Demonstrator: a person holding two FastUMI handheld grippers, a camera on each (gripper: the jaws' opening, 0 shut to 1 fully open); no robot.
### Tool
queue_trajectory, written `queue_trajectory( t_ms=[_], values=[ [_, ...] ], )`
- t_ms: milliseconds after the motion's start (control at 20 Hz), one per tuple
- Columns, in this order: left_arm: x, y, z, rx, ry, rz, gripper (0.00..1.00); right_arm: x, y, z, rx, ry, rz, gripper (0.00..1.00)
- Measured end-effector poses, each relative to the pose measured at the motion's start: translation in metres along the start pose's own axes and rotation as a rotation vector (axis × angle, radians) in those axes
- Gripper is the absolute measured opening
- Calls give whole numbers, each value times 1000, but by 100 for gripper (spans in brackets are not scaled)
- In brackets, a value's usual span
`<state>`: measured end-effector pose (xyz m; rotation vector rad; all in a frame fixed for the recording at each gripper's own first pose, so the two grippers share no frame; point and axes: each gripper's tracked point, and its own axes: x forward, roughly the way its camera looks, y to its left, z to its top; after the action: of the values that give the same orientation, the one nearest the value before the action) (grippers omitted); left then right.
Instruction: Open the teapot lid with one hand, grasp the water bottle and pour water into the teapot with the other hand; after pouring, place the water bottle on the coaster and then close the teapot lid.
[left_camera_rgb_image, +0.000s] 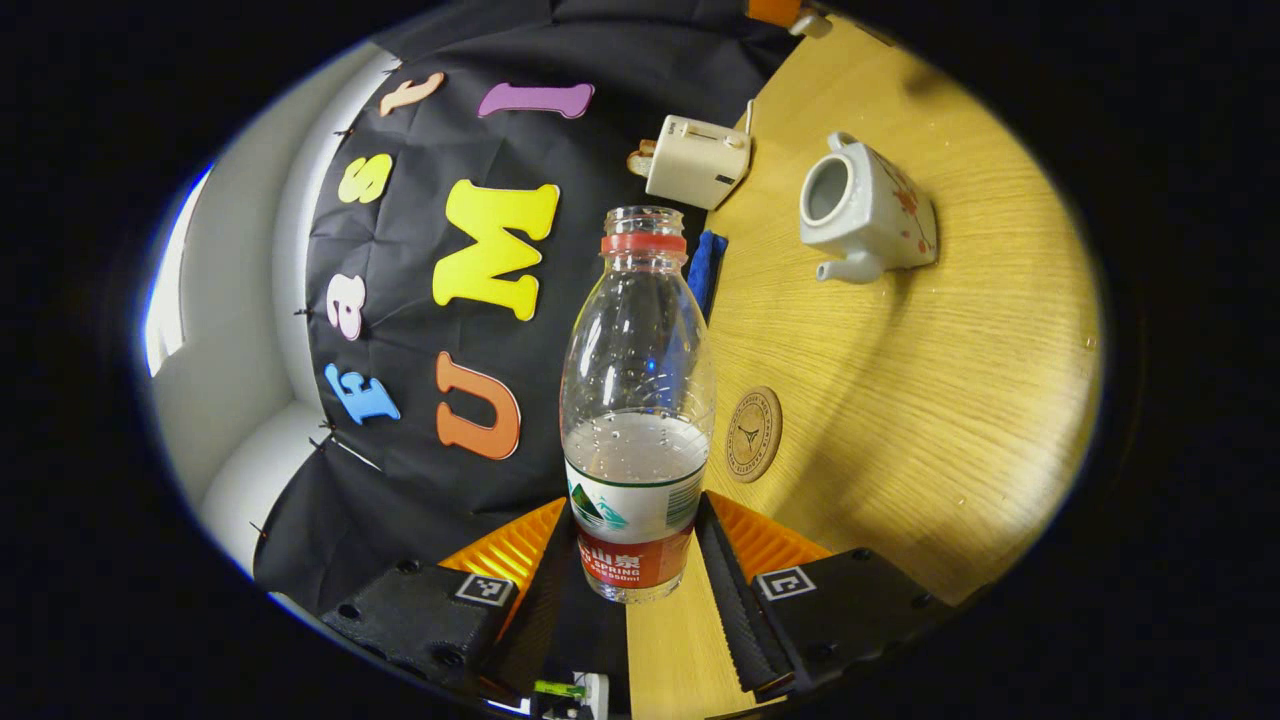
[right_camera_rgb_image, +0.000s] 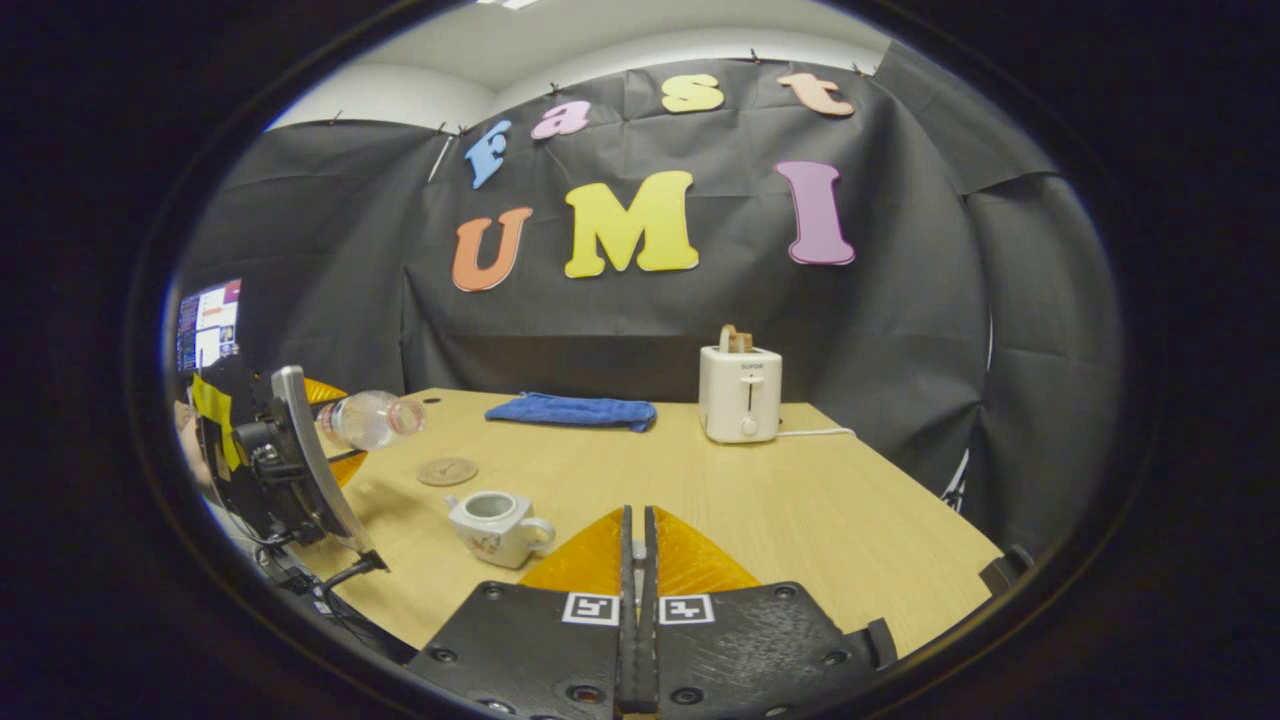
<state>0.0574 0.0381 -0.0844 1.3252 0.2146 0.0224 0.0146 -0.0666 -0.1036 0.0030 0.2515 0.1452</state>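
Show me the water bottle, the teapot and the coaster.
water bottle (left_camera_rgb_image: 637, 400), left gripper view, clear body above the label.
teapot (right_camera_rgb_image: 492, 527), right gripper view, white side wall.
coaster (left_camera_rgb_image: 753, 434), left gripper view, centre of the disc.

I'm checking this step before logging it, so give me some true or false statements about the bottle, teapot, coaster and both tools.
1. The left tool grips the clear plastic water bottle. True.
2. The bottle's cap is on. False: its mouth is open.
3. The white ceramic teapot is uncovered. True.
4. The bottle stands on the round cork coaster. False: it is held tilted above the table.
5. The right tool is wide open. False: its fingers are together.
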Motion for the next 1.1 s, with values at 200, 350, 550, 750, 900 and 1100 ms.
queue_trajectory(
  t_ms=[200,350,550,750,900,1100],
  values=[
    [3,5,9,117,-8,23,77,0,-6,-5,11,8,0,0],
    [5,4,12,200,-13,22,73,1,-8,-4,13,4,3,0],
    [1,11,23,303,-28,44,73,1,-11,-9,27,13,7,0],
    [3,18,29,376,-32,69,73,-1,-14,-12,34,15,5,0],
    [5,21,34,404,-36,74,72,-3,-18,-10,39,8,1,0],
    [6,22,41,444,-38,87,73,-6,-23,-11,45,5,-5,0]
  ],
)
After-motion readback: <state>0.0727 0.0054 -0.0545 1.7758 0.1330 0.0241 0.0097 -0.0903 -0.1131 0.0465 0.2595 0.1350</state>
